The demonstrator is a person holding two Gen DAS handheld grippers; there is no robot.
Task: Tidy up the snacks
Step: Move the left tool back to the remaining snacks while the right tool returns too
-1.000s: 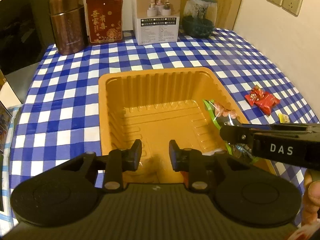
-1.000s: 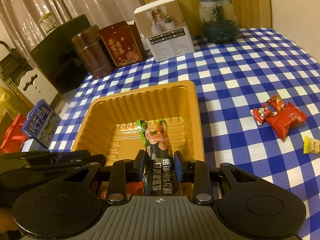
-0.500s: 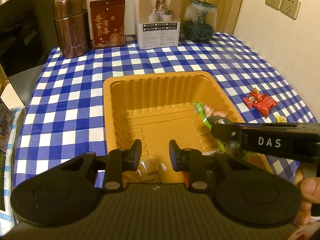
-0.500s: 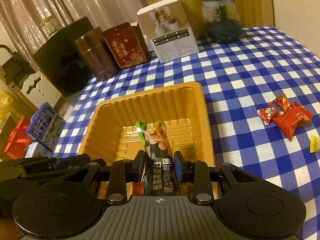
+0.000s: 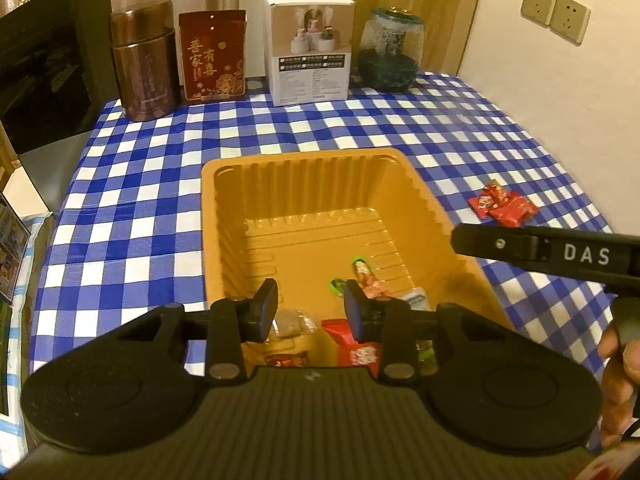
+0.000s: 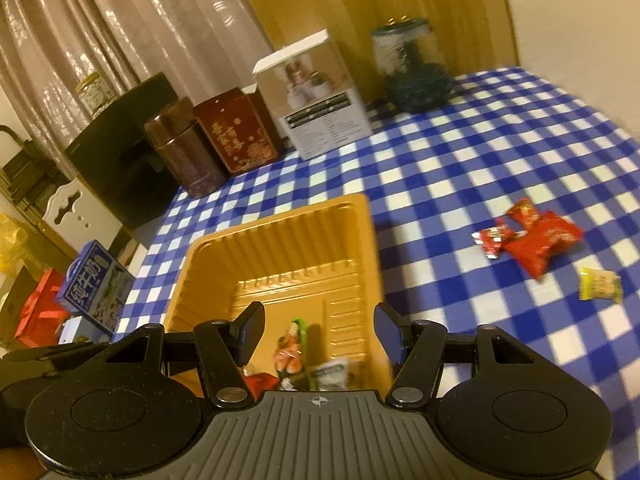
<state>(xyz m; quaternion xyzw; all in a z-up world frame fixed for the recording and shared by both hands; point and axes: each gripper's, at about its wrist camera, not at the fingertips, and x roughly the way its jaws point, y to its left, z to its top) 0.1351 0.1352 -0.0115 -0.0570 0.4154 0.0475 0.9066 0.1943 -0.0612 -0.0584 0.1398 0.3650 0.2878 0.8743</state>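
Observation:
An orange plastic tray [image 5: 308,168] [image 6: 280,232] sits on the blue checked tablecloth. A green sausage snack [image 5: 366,276] [image 6: 292,344] lies inside it near the front with a red packet [image 5: 356,344], a brown packet [image 5: 290,322] and a white one [image 6: 332,374]. My left gripper [image 5: 310,308] is open and empty above the tray's near edge. My right gripper [image 6: 318,336] is open and empty above the tray's right side; one of its fingers [image 5: 500,242] reaches in from the right in the left wrist view. Red candies [image 5: 502,204] [image 6: 528,236] and a yellow candy [image 6: 600,284] lie on the cloth to the right.
At the table's back stand a brown tin [image 5: 144,60], a red box [image 5: 212,56], a white carton [image 5: 310,46] and a glass jar [image 5: 390,54]. A wall is on the right. A dark cabinet [image 5: 48,60] and boxes [image 6: 96,284] are beyond the left edge.
My right gripper opened and let go of the green sausage snack, which now lies in the tray. The right gripper rose and pulled back to the right.

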